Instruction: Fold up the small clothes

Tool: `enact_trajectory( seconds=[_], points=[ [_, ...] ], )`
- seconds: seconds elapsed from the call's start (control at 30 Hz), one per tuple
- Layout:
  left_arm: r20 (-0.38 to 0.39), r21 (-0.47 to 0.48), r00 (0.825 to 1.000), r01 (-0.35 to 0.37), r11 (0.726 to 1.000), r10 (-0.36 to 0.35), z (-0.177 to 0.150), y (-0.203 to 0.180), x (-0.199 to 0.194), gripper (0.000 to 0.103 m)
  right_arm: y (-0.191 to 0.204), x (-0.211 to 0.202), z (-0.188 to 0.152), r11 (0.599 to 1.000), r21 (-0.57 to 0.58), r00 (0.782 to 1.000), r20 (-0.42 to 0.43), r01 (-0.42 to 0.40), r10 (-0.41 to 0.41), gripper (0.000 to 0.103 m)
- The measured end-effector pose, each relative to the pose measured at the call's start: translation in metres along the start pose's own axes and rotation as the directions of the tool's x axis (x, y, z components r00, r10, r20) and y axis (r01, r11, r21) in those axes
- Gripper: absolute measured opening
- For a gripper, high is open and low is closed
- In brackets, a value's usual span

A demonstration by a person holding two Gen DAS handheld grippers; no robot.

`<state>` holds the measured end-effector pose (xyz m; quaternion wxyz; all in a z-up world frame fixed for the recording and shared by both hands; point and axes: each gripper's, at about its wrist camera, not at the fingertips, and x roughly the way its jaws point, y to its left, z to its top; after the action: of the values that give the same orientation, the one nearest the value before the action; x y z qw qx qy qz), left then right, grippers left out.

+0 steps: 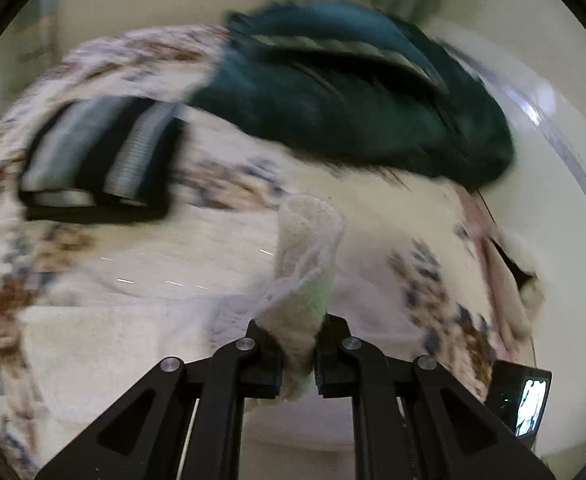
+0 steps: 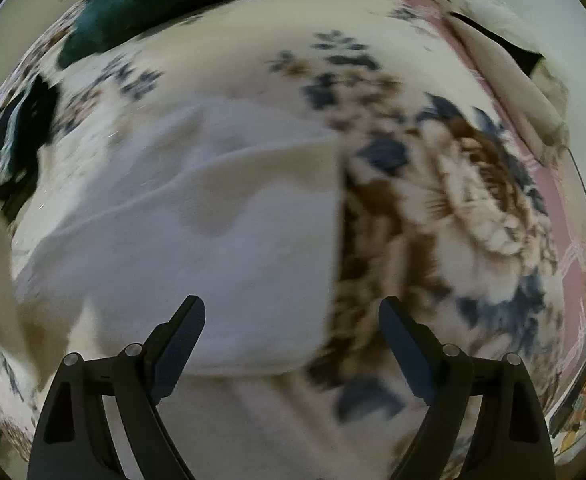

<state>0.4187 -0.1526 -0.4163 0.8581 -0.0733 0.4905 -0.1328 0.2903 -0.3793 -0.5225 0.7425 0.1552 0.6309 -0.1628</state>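
Left gripper [image 1: 297, 354] pinches a bunched corner of the white cloth [image 1: 307, 248]. Right gripper [image 2: 293, 334] hangs open over the cloth's smooth, flat part [image 2: 197, 248] on the floral blanket [image 2: 453, 184].

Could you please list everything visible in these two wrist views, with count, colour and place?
White cloth: one, white, spread on the bedspread, one edge pinched and lifted.
Striped garment: one, black and grey, folded, far left.
Teal garment: one, dark teal, heaped at the far side.
Floral bedspread: one, cream with blue and brown flowers, beneath everything.
Left gripper: one, black, shut on the white cloth.
Right gripper: one, black, open above the white cloth.
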Motion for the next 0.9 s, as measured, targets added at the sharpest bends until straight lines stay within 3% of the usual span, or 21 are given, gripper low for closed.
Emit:
enact_trajectory(
  seconds=[0.17, 0.2, 0.23, 0.3, 0.37, 0.5, 0.53, 0.6, 0.73, 0.8, 0.83, 0.9],
  points=[
    [-0.159, 0.046, 0.984, 0.086, 0.995, -0.078, -0.008, -0.056, 0.052, 0.018, -0.031, 0.009, 0.009, 1.000, 0.025, 1.000, -0.023, 0.001, -0.001, 0.090],
    [-0.190, 0.065, 0.978, 0.098, 0.993, -0.084, -0.009, -0.061, 0.058, 0.034, -0.033, 0.009, 0.008, 1.000, 0.028, 1.000, -0.026, -0.001, 0.001, 0.090],
    [-0.201, 0.073, 0.975, 0.106, 0.992, -0.089, -0.017, -0.060, 0.055, 0.056, -0.039, 0.009, 0.009, 1.000, 0.030, 1.000, -0.031, -0.006, 0.007, 0.090],
    [-0.202, 0.053, 0.973, 0.124, 0.991, -0.111, -0.018, -0.049, 0.048, 0.078, -0.047, 0.008, 0.009, 0.999, 0.035, 0.999, -0.039, -0.023, 0.024, 0.090],
    [-0.172, 0.023, 0.980, 0.109, 0.994, -0.103, -0.019, -0.026, 0.028, 0.078, -0.054, 0.001, 0.008, 0.997, 0.058, 0.997, -0.043, -0.058, 0.061, 0.090],
    [-0.107, -0.103, 0.994, -0.043, 0.994, 0.032, -0.024, 0.060, -0.019, 0.085, -0.058, -0.013, 0.012, 0.977, 0.113, 0.983, -0.024, -0.180, 0.184, 0.090],
    [-0.099, -0.141, 0.988, -0.131, 0.981, 0.117, -0.031, 0.093, -0.032, 0.085, -0.055, -0.015, 0.014, 0.967, 0.125, 0.974, -0.014, -0.221, 0.225, 0.090],
    [-0.113, -0.190, 0.970, -0.234, 0.953, 0.216, -0.045, 0.133, -0.045, 0.085, -0.046, -0.012, 0.020, 0.951, 0.138, 0.960, -0.010, -0.277, 0.281, 0.090],
    [-0.218, -0.291, 0.910, -0.405, 0.867, 0.352, -0.084, 0.212, -0.054, 0.085, -0.021, 0.028, 0.038, 0.925, 0.201, 0.937, -0.065, -0.323, 0.342, 0.089],
    [-0.239, -0.330, 0.892, -0.447, 0.831, 0.385, -0.097, 0.235, -0.058, 0.085, -0.016, 0.051, 0.044, 0.903, 0.252, 0.923, -0.076, -0.349, 0.378, 0.052],
    [-0.240, -0.347, 0.888, -0.456, 0.820, 0.392, -0.101, 0.242, -0.058, 0.085, -0.011, 0.060, 0.047, 0.902, 0.259, 0.921, -0.091, -0.345, 0.378, 0.007],
    [-0.239, -0.377, 0.883, -0.467, 0.800, 0.403, -0.104, 0.253, -0.062, 0.085, -0.007, 0.058, 0.048, 0.921, 0.250, 0.943, -0.072, -0.299, 0.326, 0.009]
  ],
)
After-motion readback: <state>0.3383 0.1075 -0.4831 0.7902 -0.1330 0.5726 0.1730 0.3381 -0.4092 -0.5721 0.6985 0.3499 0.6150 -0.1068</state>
